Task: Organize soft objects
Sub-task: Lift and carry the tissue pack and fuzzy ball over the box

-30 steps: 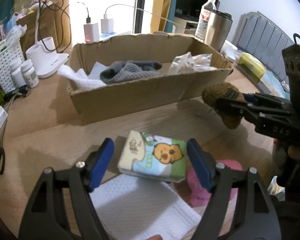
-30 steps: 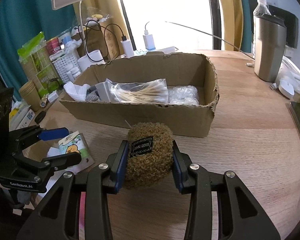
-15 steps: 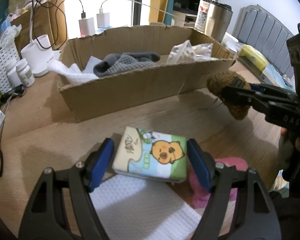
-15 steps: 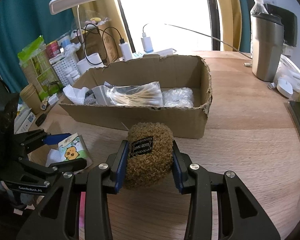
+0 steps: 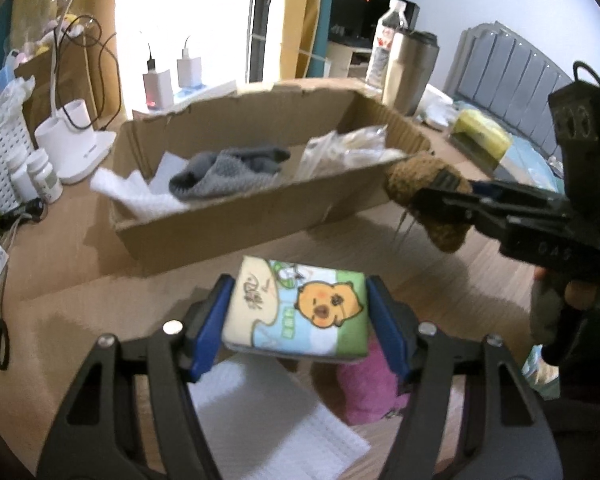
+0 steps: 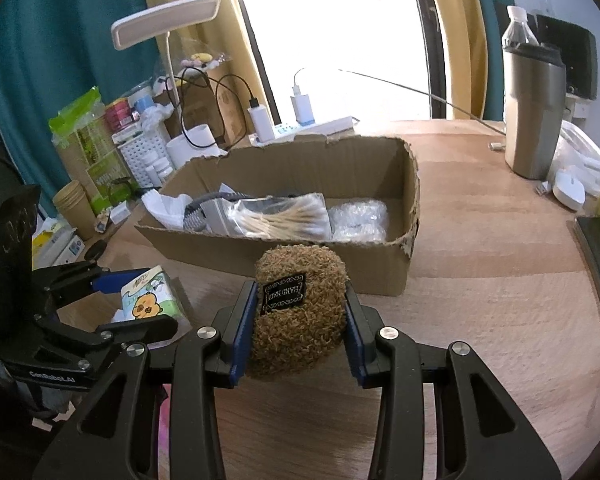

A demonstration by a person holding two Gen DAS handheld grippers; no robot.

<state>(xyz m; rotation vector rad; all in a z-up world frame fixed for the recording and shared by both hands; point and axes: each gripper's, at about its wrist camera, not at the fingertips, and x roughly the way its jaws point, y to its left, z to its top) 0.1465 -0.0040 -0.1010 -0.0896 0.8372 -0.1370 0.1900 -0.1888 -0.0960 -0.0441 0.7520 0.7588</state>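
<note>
- Between the blue pads of the left gripper sits a tissue pack printed with an orange cartoon animal; the jaws have just been closing and both pads now lie against its sides, so it is held.
- Beneath that pack, on the wooden table, lie a white waffle cloth at the near edge and a pink fuzzy item just to its right.
- From the right wrist view the same tissue pack shows at the left, between the left gripper's black fingers.
- Right gripper: narrow jaws clamped on a brown fuzzy plush with a black label on its near face; the plush is off the table, just in front of the near wall of the cardboard box.
- From the left wrist view the right gripper reaches in from the right, the brown plush at the box's right near corner.
- Inside the cardboard box: a grey knitted item and white paper at the left, a clear bag of cotton swabs in the middle, and a crinkled clear packet at the right.
- Far right on the table stands a steel tumbler with a water bottle behind it.
- Far left, a white desk lamp, chargers and a white basket crowd the table edge.
</note>
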